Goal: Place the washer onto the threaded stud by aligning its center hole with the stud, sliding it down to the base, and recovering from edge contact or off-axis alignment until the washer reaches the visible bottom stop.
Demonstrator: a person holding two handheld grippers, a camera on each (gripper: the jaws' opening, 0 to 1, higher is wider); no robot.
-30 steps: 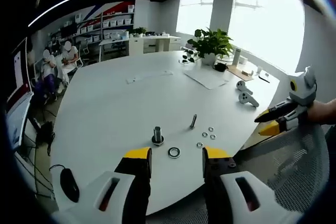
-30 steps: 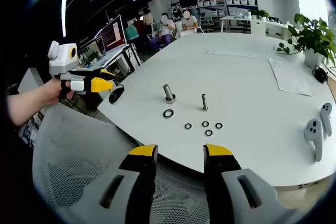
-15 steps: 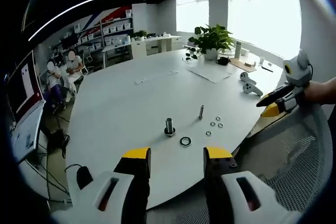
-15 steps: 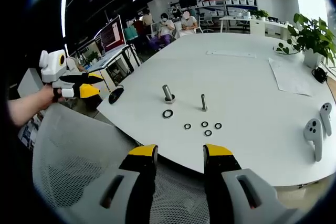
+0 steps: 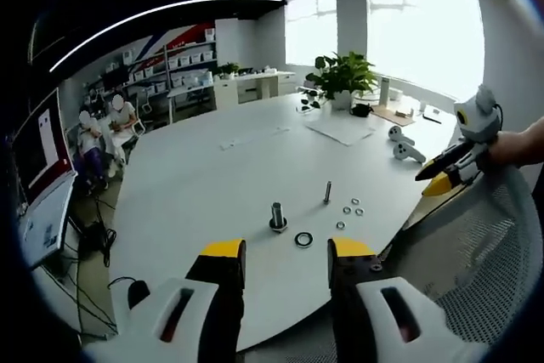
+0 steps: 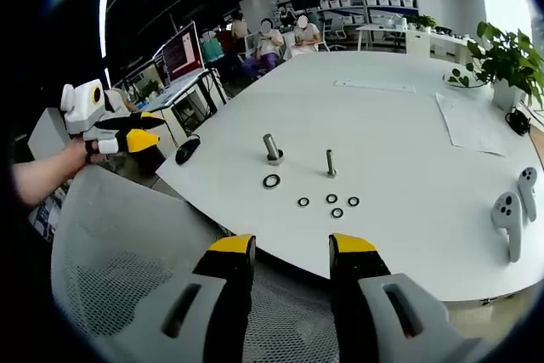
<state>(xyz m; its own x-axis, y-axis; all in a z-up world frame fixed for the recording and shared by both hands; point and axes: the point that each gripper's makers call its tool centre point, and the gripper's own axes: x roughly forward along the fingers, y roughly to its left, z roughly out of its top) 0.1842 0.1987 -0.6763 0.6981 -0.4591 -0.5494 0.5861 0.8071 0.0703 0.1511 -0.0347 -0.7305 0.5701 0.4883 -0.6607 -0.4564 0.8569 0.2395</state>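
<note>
Both my grippers (image 5: 279, 261) (image 6: 280, 257) hang back with fingers apart and empty, sizing up washer (image 6: 271, 181) beside stud (image 6: 272, 149) on tabletop (image 6: 399, 125).

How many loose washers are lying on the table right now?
5: a large washer by the thick stud, and four small ones near the thin stud. None looks hidden.

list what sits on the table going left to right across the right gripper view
computer mouse → thick stud → thin stud → paper sheet → two white controllers
</note>
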